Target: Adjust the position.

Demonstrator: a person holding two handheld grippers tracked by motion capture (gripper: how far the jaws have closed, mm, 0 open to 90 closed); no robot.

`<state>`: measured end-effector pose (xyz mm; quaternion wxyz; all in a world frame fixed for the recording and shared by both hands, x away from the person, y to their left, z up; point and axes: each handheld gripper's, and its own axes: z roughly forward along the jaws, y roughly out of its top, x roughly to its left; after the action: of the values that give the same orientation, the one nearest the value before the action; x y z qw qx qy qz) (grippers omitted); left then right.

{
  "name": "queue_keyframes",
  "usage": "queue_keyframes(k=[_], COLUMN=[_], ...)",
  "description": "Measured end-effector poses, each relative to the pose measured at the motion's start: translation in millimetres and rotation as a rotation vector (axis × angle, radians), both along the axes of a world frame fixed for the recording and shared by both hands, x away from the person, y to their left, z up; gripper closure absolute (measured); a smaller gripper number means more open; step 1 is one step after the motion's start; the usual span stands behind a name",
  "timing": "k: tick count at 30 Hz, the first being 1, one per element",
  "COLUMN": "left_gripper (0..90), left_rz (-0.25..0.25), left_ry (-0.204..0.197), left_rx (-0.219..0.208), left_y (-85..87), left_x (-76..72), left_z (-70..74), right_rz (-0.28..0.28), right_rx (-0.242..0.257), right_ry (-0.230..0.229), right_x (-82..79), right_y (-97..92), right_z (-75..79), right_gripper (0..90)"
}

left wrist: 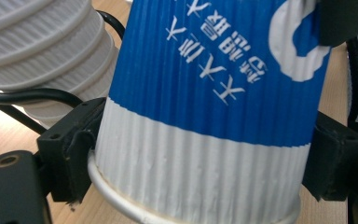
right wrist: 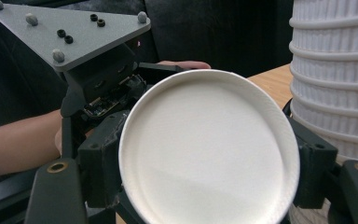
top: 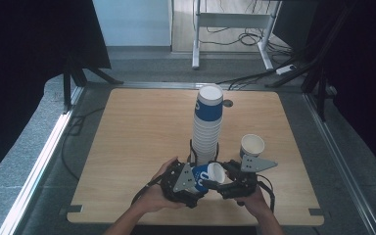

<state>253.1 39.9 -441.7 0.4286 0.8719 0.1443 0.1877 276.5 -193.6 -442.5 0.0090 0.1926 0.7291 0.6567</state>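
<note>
A blue-and-white ribbed paper cup [top: 206, 175] lies on its side between my two grippers, just above the table's front edge. My left gripper [top: 197, 180] is shut on its white lower part; in the left gripper view both pads [left wrist: 72, 149] press the cup [left wrist: 214, 93]. My right gripper [top: 223, 180] is shut on the cup's mouth end, its jaws flanking the white round opening [right wrist: 209, 149]. The left gripper's grey plate [right wrist: 74, 32] shows behind it.
A tall stack of the same cups [top: 208, 127] stands just beyond the grippers, close to the held cup [left wrist: 42, 56] [right wrist: 335, 84]. A single upright cup [top: 252, 145] stands at the right. The wooden table [top: 142, 137] is bare at the left and back.
</note>
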Motion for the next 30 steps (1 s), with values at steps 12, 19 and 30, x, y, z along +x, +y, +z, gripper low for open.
queue_keyframes(k=[12,19,30], left_gripper=[12.5,14.8,15.7], left_rz=[0.002,-0.005,-0.003], left_ry=[0.022,0.027,0.014], left_rx=[-0.003,0.015,0.021], left_y=[-2.4,-2.5,2.7], left_x=[1.7,2.5,3.8], left_z=[-3.1,-3.8,-3.2], right_rz=[0.003,0.001,-0.027], right_rx=[-0.010,-0.031,-0.046], right_ry=[-0.005,-0.022,-0.027], right_x=[-0.4,-1.5,-3.9], right_y=[1.7,2.9,6.0], right_z=[-0.6,-0.4,1.7], right_gripper=[27.3,26.9,22.3])
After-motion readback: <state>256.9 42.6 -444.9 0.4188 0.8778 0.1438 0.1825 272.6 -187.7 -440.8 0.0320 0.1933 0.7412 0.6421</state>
